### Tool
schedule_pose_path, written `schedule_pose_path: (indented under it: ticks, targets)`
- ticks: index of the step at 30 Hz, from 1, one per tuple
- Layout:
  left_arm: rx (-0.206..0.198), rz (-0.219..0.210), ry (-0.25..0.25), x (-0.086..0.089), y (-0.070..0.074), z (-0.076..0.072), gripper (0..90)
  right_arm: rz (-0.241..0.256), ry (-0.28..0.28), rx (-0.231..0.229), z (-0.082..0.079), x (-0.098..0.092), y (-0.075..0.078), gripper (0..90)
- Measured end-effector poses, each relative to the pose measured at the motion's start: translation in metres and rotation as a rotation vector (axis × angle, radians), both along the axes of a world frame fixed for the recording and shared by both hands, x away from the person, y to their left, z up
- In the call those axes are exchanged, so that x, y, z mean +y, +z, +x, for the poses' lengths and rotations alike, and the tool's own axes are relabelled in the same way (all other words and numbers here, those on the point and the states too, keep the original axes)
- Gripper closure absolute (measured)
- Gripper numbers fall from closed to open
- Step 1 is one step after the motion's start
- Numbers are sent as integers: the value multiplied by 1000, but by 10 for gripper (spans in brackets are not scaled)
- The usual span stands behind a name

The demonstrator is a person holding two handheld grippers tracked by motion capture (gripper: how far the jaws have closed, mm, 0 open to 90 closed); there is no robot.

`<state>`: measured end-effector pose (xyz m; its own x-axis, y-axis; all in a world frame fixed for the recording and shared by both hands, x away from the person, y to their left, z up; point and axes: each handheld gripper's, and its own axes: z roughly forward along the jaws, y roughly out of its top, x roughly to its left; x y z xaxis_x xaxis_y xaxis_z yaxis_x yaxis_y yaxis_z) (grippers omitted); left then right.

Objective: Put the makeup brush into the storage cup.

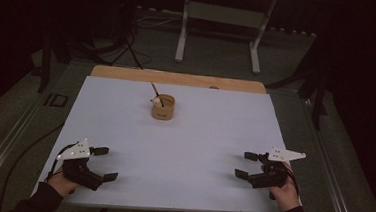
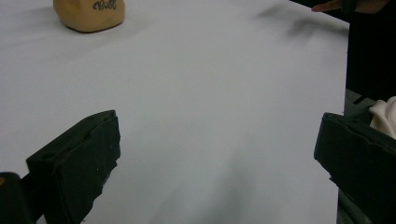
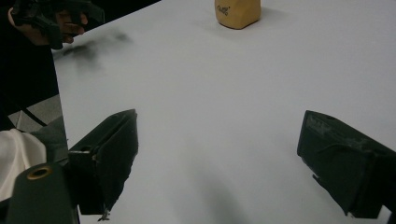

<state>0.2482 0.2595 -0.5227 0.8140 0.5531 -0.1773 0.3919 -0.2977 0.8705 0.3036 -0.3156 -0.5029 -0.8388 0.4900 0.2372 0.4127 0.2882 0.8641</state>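
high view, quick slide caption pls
Both open grippers, left gripper and right gripper, rest near the table's front edge, tan cup beyond.

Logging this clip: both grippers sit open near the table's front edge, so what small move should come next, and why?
Probably the right gripper should ease forward toward the small tan cup with the dark-handled stick leaning in it. Both it and the left gripper hold nothing, jaws spread wide, and the cup stands untouched far up the white table sheet, well apart from either.
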Motion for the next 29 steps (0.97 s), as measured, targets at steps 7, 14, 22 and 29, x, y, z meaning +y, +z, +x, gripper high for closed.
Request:
schedule_pose_path:
  ticks: [7, 14, 22, 29]
  targets:
    - [1, -20, 0, 1, -2, 2, 12, 9, -16, 3, 1, -1, -1, 124]
    - [-21, -16, 0, -3, 4, 0, 12, -7, -6, 18, 2, 0, -5, 123]
    - [-25, -19, 9, -3, 3, 0, 12, -25, -3, 30, 2, 1, -10, 123]
    - [-31, -17, 8, -4, 2, -1, 12, -32, -6, 33, 3, 1, -11, 123]
